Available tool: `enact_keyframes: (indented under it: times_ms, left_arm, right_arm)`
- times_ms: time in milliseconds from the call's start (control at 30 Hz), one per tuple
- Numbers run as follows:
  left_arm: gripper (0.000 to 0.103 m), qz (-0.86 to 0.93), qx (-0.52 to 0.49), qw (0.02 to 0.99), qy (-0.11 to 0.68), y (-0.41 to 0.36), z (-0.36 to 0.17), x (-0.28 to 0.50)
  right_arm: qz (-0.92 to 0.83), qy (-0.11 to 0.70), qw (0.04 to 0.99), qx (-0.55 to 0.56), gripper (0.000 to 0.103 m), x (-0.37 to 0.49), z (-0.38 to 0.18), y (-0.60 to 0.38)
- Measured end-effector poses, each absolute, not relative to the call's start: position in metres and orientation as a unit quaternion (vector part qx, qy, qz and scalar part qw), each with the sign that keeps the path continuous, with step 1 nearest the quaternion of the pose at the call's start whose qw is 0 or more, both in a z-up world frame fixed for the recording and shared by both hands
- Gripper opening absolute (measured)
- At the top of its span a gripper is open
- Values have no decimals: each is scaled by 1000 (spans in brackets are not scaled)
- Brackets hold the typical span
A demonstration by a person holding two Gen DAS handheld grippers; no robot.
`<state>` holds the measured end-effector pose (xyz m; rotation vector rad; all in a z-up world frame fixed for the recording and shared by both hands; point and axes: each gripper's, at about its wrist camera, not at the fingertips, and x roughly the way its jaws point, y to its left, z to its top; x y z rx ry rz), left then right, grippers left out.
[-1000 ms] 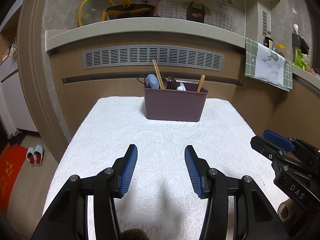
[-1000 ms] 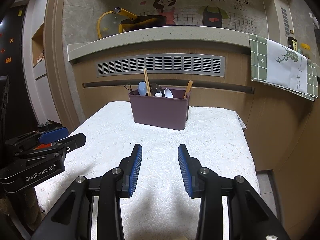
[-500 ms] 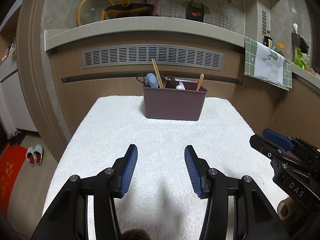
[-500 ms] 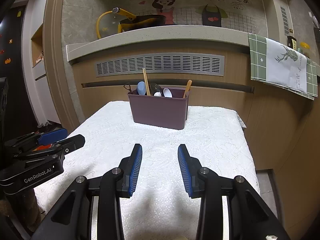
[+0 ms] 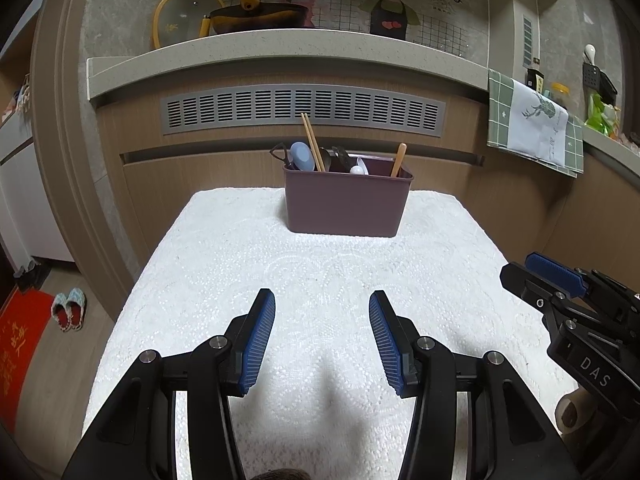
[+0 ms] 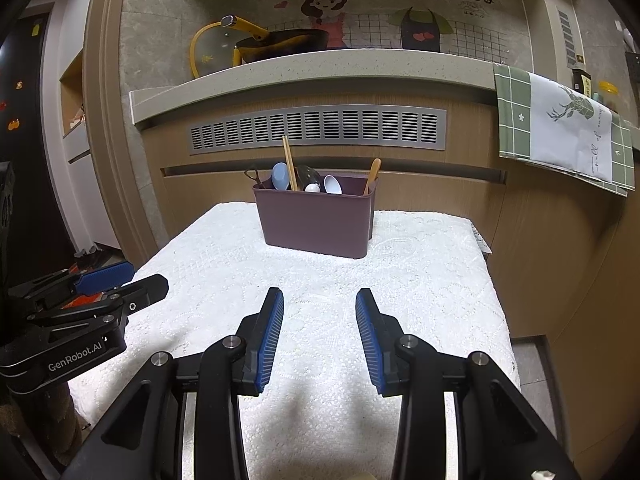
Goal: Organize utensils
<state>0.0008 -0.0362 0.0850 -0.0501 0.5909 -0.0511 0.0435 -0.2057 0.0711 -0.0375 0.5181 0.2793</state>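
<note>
The purple bin (image 5: 347, 205) stands upright at the far end of the counter (image 5: 224, 264), which is draped in a white lace cloth, close to the far edge and a little toward the right of the middle. Inside it, all leaning above the rim: a pair of chopsticks (image 5: 311, 141), a pale blue spoon (image 5: 301, 156), a white spoon (image 6: 332, 184), a dark ladle (image 6: 307, 175) and a wooden-handled utensil (image 5: 399, 159) at the bin's right end. The scissor handles (image 6: 252, 175) poke up at the bin's left corner.

Between the bin and both claws the cloth lies bare, an open stretch running out to the left and right edges of the counter.

The left claw (image 5: 322, 338) hangs over the near part of the cloth, well apart from the bin, jaws spread wide with nothing between them. The right claw (image 6: 320, 330) sits likewise on the near side of the bin, wide and empty. Each shows at the side of the other's view, out toward the counter's side edge.
</note>
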Motion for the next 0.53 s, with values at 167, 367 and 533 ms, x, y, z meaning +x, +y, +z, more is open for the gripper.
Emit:
enact_keyframes:
  times_ms: [167,367,533]
  left_arm:
    - [50,-26,-25,956,292,-35,85,2]
    - [50,-31,-30,955,293,-31,85,5]
    - [50,-33,-43,954,294,-25,84,8]
  right_arm:
    - [135,256,957,-13,35,44,72,-208]
    - [129,258,958,-9,35,46,72,-210]
    - [125,259,958,-11,36,46,72,-209]
